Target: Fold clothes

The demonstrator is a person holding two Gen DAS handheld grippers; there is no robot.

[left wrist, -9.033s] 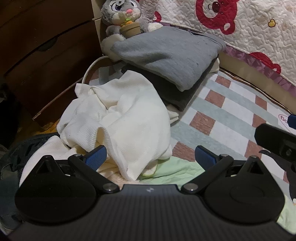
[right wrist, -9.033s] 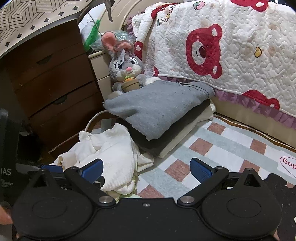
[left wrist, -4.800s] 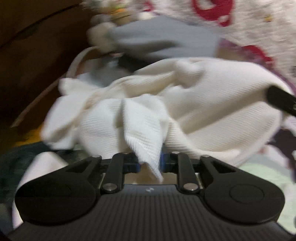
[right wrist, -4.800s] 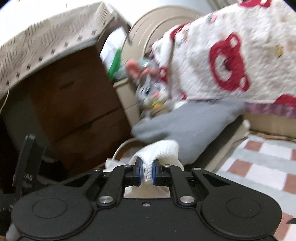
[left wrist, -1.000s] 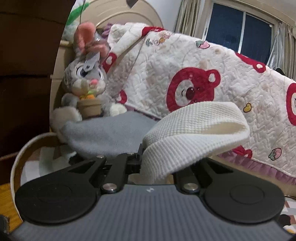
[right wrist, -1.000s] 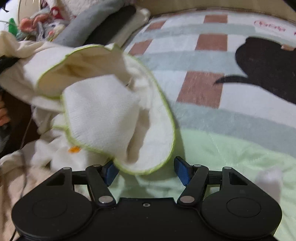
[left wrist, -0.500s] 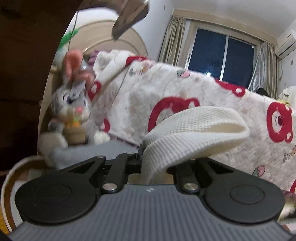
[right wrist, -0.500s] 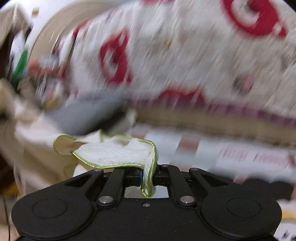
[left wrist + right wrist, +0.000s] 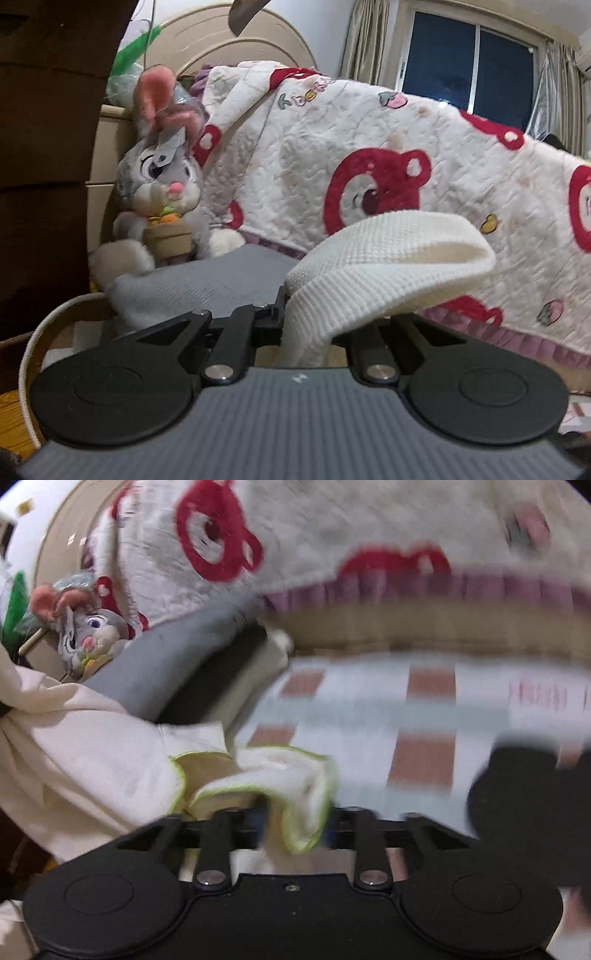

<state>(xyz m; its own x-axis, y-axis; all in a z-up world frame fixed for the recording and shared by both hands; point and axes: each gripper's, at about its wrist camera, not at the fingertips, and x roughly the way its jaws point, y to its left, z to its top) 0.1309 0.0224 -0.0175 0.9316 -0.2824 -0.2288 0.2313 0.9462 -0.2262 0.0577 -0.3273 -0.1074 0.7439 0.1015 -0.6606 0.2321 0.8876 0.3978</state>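
Left gripper (image 9: 317, 325): clamped on cream garment (image 9: 384, 273), band arching toward 2 o'clock.
Right gripper (image 9: 295, 827): jaws opening, green-edged hem (image 9: 291, 786) between them.
Rabbit (image 9: 162, 206): 10 o'clock.

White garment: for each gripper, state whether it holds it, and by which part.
Left gripper: shut on white garment, thick ribbed edge. Right gripper: opening around its green-trimmed edge.
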